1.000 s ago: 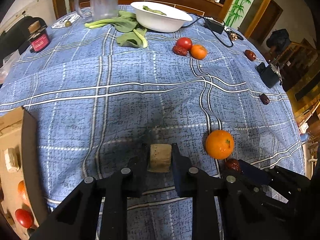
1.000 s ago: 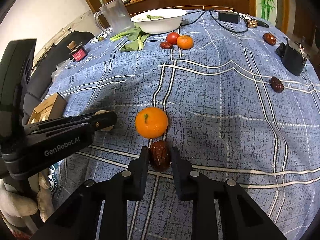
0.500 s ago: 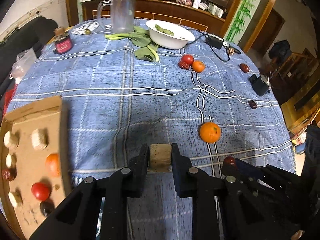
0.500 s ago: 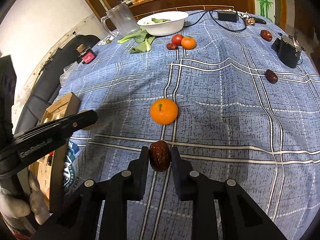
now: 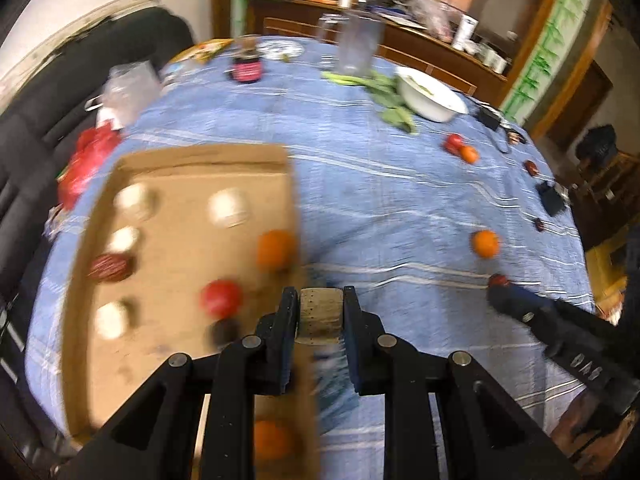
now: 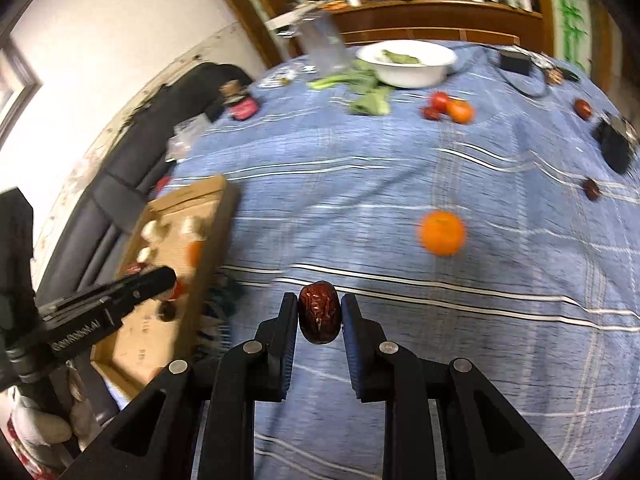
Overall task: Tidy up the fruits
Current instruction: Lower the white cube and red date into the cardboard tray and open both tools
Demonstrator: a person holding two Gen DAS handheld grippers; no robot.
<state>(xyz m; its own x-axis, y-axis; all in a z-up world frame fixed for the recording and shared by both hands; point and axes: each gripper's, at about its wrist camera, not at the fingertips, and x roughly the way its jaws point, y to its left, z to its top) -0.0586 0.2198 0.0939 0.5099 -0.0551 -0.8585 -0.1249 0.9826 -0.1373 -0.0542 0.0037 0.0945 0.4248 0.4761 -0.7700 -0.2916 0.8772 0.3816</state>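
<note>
Both grippers are gripping — left gripper (image 5: pixel 321 314) a tan chunk (image 5: pixel 321 315), right gripper (image 6: pixel 319 317) a date (image 6: pixel 319 312). I'm judging the cardboard box (image 5: pixel 192 160) lying left — nearer my left.

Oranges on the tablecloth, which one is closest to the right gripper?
The lone orange just ahead of the right gripper; the other orange lies far off beside a tomato.

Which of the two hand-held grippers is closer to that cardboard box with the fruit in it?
The left. The left hand-held gripper, holding a tan block, hangs right at the cardboard box's near edge. The right hand-held gripper, clamping a red date, sits farther out over the blue tablecloth.
</note>
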